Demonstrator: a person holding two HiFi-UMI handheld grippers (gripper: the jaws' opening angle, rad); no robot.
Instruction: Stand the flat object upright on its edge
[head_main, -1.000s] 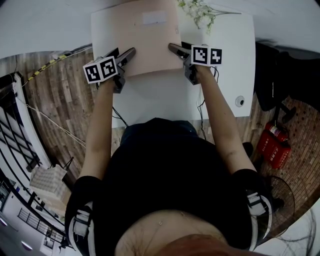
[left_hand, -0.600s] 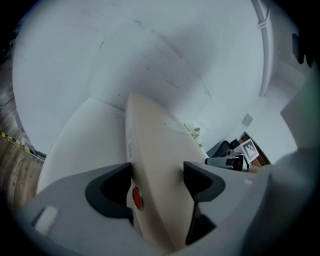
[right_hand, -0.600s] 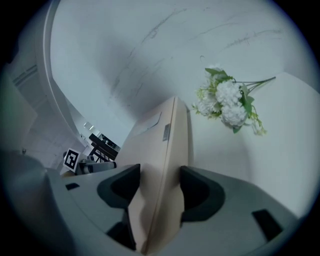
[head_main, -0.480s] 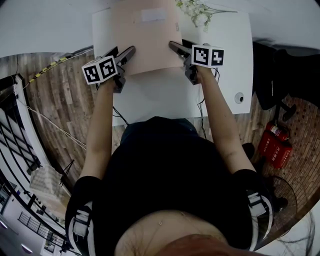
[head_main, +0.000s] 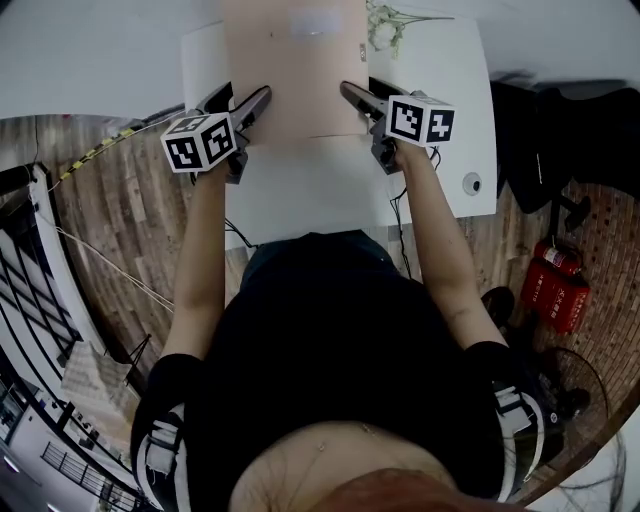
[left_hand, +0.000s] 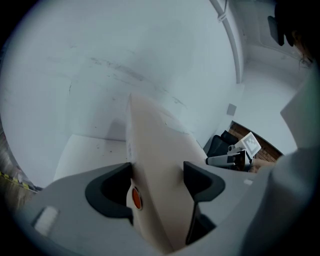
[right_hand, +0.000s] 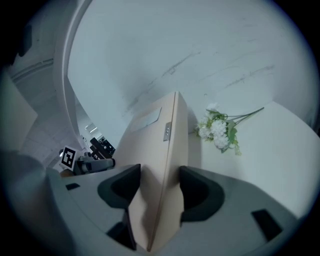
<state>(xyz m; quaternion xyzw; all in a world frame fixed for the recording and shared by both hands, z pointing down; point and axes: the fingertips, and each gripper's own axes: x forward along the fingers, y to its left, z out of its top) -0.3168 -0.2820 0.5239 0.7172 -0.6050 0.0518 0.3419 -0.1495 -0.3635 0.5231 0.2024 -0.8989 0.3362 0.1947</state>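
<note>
A flat beige box is tilted up over the white table, held by its two side edges. My left gripper grips the left edge, and in the left gripper view the box sits pinched between the dark pads. My right gripper grips the right edge. In the right gripper view the box fills the gap of that gripper and both pads touch it. A pale label shows on the box's upper face.
A sprig of white flowers lies on the table beyond the box's right corner, also seen in the right gripper view. A small round fitting sits near the table's right edge. Red fire extinguishers and a black object stand on the wooden floor to the right.
The box has tilted further up, its far edge rising toward the camera. Both grippers kept their hold on its sides and moved slightly with it.
</note>
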